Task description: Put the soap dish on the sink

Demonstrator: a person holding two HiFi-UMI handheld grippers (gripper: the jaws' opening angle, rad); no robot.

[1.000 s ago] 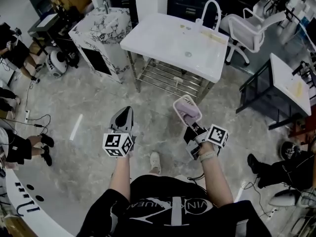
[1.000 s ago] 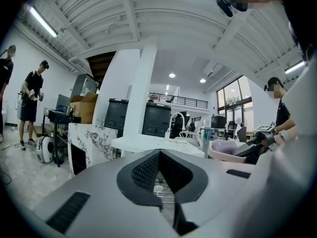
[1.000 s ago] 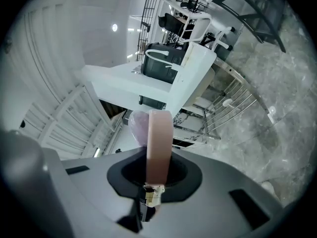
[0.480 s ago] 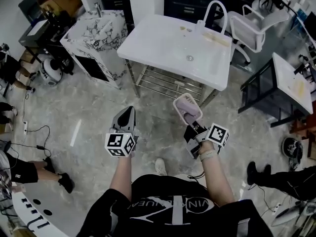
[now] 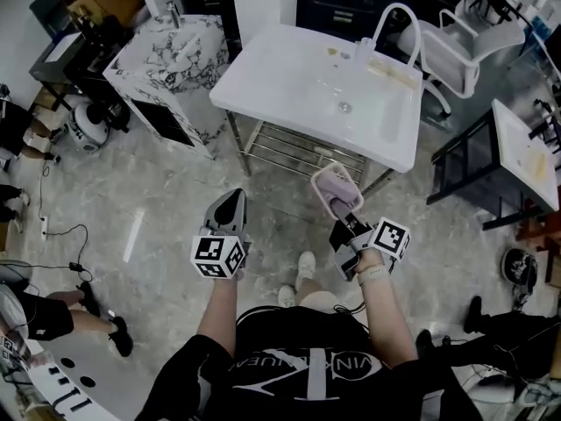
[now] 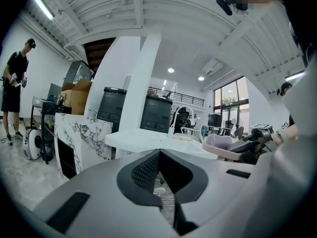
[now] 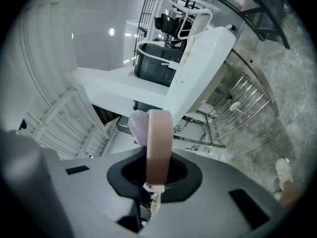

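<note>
The white sink stands on a metal frame ahead of me, with a curved faucet at its back. My right gripper is shut on the near rim of a pale pink soap dish, held in the air just short of the sink's front edge. In the right gripper view the soap dish stands edge-on between the jaws, with the sink beyond. My left gripper hangs beside it, shut and holding nothing. In the left gripper view the soap dish is at the right, the sink ahead.
A wire shelf sits under the sink. A marble-patterned cabinet stands left of it. A white chair and a black-framed table are at the right. People stand at the left, and cables lie on the floor.
Both grippers have moved forward, toward the sink, the soap dish going with the right one. The sink now lies closer, and a shoe has stepped forward.
</note>
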